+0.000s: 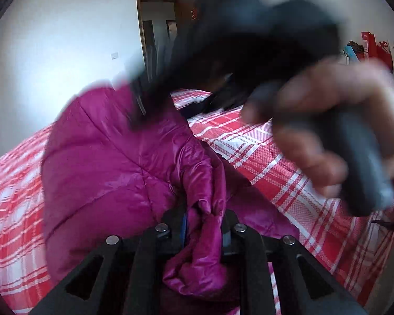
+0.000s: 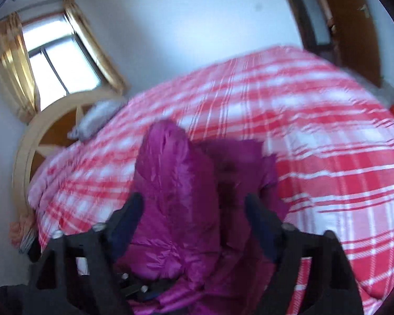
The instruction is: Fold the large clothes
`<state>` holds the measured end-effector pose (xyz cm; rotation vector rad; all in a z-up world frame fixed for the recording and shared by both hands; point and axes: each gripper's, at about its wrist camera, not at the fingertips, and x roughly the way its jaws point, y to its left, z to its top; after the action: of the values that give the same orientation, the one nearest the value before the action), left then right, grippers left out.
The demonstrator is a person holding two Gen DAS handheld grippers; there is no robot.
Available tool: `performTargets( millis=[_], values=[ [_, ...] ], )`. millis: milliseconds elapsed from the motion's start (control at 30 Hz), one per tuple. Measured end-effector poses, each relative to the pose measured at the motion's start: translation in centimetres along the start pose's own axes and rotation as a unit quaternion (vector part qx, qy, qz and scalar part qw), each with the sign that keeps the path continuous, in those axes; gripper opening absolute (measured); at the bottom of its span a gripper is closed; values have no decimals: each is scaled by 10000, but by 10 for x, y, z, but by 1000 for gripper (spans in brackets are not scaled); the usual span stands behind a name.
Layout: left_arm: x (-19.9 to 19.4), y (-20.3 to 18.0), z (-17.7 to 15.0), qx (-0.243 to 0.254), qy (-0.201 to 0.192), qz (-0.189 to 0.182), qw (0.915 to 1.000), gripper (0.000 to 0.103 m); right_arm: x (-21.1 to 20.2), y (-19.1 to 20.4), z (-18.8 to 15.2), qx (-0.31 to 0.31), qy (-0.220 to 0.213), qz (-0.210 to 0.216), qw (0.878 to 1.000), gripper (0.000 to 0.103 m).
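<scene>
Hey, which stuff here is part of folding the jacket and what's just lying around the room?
In the job:
jacket
left gripper, shut on it
right gripper, open around it
bedspread under it

Lying about:
pillow
red bags
curtains
door

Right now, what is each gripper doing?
Left gripper: shut on the magenta jacket.
Right gripper: fingers spread, open, jacket fabric lying between them.

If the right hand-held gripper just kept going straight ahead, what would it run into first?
The jacket. Its padded fabric already lies between the open fingers of the right hand-held gripper and bulges ahead of them. The bed lies beyond; the blur leaves depth uncertain.
</scene>
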<state>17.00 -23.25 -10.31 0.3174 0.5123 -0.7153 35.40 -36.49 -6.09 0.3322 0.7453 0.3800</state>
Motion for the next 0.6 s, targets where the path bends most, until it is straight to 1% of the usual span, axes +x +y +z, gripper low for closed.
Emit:
performTargets(
  millis=[33, 67, 100, 133, 167, 200, 233, 300, 333, 400, 433, 467, 533, 600],
  values=[
    [-8, 0, 2, 71, 0, 24, 10000, 22, 14, -1, 0, -18, 214, -75, 9997, 38],
    [-19, 0, 3, 151, -35, 59, 9999, 24, 24, -3, -1, -80, 387, -239, 9989, 36],
    [-33, 2, 4, 210, -98, 92, 9997, 31, 30, -4, -5, -108, 493, -391, 9980, 35],
    [-49, 7, 4, 186, -212, 57, 9996, 46, 32, -7, -7, -80, 497, -460, 9977, 35],
    [-61, 12, 3, 133, -326, 15, 9994, 57, 29, -10, -12, -50, 466, -449, 9979, 35],
    [-75, 23, 0, 27, -505, 52, 9987, 79, 25, -13, -15, -27, 420, -447, 9981, 34],
    [-86, 32, -2, -80, -653, 196, 9976, 89, 20, -15, -17, -31, 356, -524, 9980, 34],
    [-102, 58, -6, -328, -920, 495, 9940, 90, 18, -22, -15, -34, 293, -614, 9977, 34],
    [-99, 71, -8, -480, -891, 712, 9923, 90, 18, -25, -15, -11, 293, -620, 9976, 34],
    [-78, 93, -11, -738, -596, 1118, 9892, 90, 20, -30, -12, -6, 334, -752, 9966, 34],
    [-64, 102, -10, -868, -441, 1203, 9879, 90, 23, -31, -11, -4, 341, -823, 9960, 34],
    [-47, 107, -15, -959, -238, 1238, 9874, 90, 21, -33, -9, 48, 344, -1006, 9943, 35],
    [-28, 104, -20, -1043, -156, 1205, 9871, 90, 18, -34, -3, 231, 274, -1329, 9905, 42],
    [-17, 97, -21, -1104, -172, 1248, 9859, 90, 5, -27, 2, 454, 142, -1682, 9846, 45]
  ],
)
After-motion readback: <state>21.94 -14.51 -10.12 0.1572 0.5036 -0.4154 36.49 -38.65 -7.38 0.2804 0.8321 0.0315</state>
